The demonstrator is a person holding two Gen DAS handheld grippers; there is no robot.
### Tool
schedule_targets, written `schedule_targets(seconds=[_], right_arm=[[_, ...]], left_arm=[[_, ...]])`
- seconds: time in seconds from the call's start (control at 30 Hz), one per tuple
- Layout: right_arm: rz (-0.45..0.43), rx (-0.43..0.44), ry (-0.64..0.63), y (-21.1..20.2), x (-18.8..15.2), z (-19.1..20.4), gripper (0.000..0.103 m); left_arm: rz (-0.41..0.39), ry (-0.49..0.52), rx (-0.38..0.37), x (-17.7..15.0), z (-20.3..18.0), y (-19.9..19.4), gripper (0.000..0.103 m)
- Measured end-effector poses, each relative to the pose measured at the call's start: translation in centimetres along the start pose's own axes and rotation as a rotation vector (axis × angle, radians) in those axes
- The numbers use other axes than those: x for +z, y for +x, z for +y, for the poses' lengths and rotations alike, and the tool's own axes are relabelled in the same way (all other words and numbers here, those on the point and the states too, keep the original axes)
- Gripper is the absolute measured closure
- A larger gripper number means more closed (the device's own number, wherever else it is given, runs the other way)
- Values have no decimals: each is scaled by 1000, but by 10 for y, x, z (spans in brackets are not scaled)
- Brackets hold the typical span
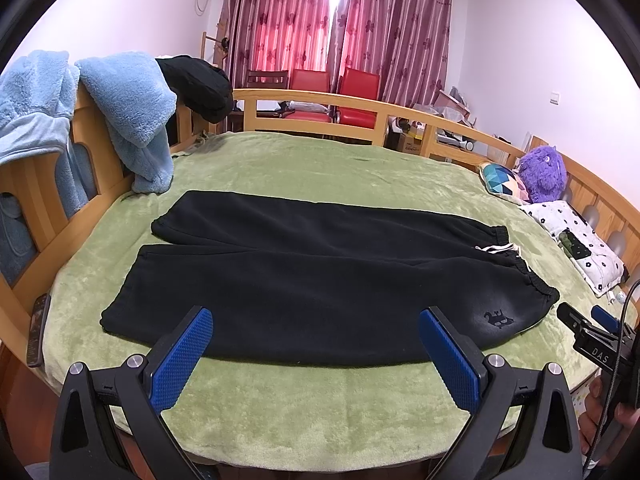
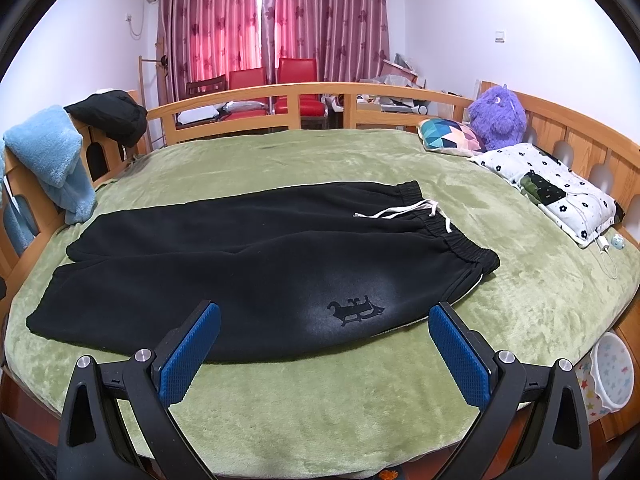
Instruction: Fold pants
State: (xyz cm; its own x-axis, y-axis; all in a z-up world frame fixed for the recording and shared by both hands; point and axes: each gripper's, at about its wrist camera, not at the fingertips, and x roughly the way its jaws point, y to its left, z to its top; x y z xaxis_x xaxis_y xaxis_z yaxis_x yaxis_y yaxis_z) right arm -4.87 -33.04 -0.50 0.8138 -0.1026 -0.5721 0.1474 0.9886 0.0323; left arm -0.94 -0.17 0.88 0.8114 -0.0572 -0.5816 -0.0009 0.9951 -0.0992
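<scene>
The black pants (image 1: 320, 272) lie flat and unfolded on the green blanket (image 1: 320, 408) that covers the bed, with both legs side by side and extended toward the left of each view. The elastic waistband (image 2: 460, 236) lies at the right end, and a white drawstring (image 2: 400, 210) trails across it. A dark printed emblem (image 2: 356, 308) sits on the near leg close to the waistband. The cuffs (image 1: 132, 300) rest at the left end, near the wooden bed frame (image 1: 40, 196). The left gripper (image 1: 316, 352) is positioned above the near edge of the blanket, just in front of the near leg; its jaws are spread wide and grasp nothing, and the blue pads (image 1: 180, 364) do not touch the fabric. The right gripper (image 2: 324, 348) is held in a matching position nearer the waistband end; its jaws are likewise released and empty, with the emblem visible between its blue pads. In the left wrist view the right gripper appears at the right edge of the frame, beside the waistband corner. A light blue fleece garment (image 1: 132, 112) and a black garment (image 1: 200, 84) hang over the frame at the left. A purple plush toy (image 2: 496, 116), a geometric-patterned cushion (image 2: 448, 134) and a floral pillow (image 2: 552, 184) occupy the right end of the bed. Red chairs (image 2: 272, 88) and pink curtains (image 2: 272, 16) stand beyond the far rail.
</scene>
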Motion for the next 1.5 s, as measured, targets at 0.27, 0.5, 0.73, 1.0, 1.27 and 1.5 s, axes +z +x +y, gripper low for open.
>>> schedule_targets(seconds=[0.27,0.5,0.73,1.0,1.27,1.5], right_arm=[[-8,5,7,0,-2,-2,1],[-7,6,-5,2,-9,2,1],[17,-1,-38,23,-16,3,1],[105,-1,69,61,-18,-19,13],[173,-30,73,88,-33,-34,13],[159,-82,143,117,-59,-73,19]], left_arm=[[-6,4,-3,0,-2,-1,0],[-11,-12,-11,3,-6,-1,0],[37,-30,26,0,2,30,0],[52,-81,83,-18,30,80,0],[200,-231,75,-33,80,138,0],[280,-349,141,-56,128,163,1]])
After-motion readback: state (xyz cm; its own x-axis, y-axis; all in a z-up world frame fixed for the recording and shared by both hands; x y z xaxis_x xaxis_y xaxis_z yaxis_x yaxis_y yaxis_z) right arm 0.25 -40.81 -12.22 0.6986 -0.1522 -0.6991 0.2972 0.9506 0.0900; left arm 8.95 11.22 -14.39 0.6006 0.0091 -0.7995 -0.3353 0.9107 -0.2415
